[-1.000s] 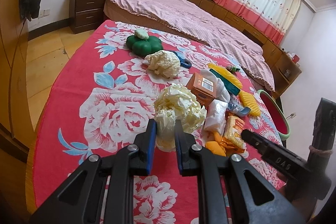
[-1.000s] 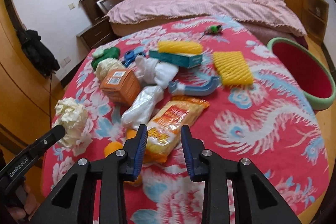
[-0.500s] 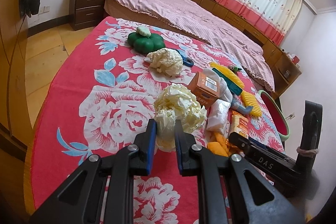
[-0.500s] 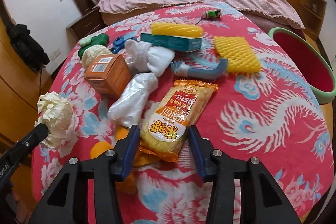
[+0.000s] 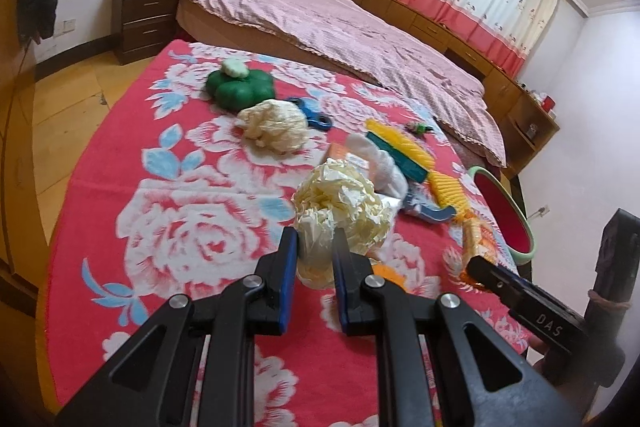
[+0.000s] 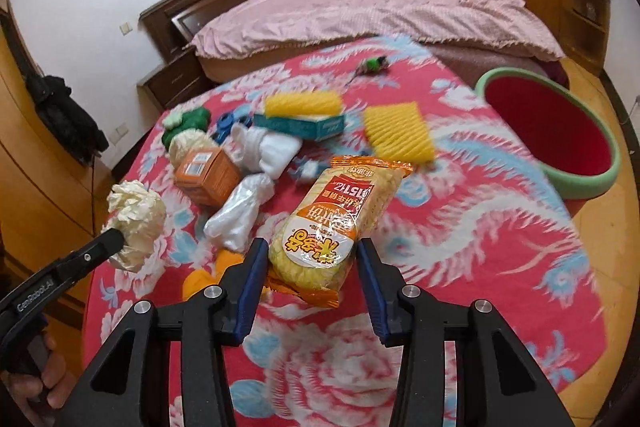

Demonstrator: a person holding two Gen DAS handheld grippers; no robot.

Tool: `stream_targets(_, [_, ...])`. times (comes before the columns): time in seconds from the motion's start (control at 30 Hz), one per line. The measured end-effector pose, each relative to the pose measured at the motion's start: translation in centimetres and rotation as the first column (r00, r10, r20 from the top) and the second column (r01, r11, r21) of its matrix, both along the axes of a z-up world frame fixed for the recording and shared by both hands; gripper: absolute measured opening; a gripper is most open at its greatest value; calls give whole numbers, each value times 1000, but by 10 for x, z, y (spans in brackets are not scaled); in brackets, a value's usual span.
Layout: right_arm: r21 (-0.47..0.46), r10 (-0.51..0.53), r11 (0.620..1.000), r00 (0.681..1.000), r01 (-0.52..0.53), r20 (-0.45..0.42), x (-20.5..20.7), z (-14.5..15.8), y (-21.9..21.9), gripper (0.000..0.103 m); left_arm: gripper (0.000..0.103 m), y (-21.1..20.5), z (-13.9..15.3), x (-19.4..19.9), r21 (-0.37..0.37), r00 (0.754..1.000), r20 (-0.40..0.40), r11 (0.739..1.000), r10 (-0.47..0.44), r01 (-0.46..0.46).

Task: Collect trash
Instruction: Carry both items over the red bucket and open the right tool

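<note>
Right gripper point(image 6: 312, 267) clamps snack packet point(image 6: 340, 219), seemingly printed "1512".

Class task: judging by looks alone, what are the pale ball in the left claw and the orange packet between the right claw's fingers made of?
Pale ball: likely crumpled paper or thin film; matte cream, sharp creases.
Orange packet: glossy printed plastic film; highlights, crimped end seal.

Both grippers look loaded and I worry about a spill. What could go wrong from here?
The right gripper pinches the snack bag only at its near end, so the long free end may sag and slip out. The left gripper grips just the thin bottom of the paper wad, which could tear loose. The bin sits past the table edge, so anything dropped short may land on the floor.
</note>
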State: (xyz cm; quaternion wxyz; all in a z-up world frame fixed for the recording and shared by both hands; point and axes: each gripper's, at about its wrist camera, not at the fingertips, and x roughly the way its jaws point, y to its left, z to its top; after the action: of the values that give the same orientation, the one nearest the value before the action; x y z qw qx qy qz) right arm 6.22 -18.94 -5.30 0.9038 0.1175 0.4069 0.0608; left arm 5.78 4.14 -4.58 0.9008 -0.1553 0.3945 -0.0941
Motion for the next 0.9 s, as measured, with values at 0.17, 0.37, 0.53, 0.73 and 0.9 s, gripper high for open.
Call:
stream_targets(0.17, [0, -38, 999, 998, 38, 43, -2, 13, -24, 46, 16, -23, 10, 13, 5, 999, 2, 999, -44, 44])
stream_targets(0.37, [15, -102, 995, 993, 101, 61, -1, 22, -65, 46, 16, -58, 21, 31, 18, 994, 12, 994, -106, 105])
stream_targets(0.53, [31, -158, 987, 986, 156, 62, 4, 24, -99, 46, 16, -100, 25, 47, 54, 985, 5, 983, -173, 173])
stream_targets(0.73, [48, -222, 974, 973, 219, 66, 6, 24, -141, 47, 16, -152, 31, 67, 81, 966, -6, 963, -257, 257])
stream_targets(0.9, [57, -276, 960, 960, 274, 46, 14, 17, -176, 46, 16, -198, 33, 80, 100, 947, -15, 942, -319, 319])
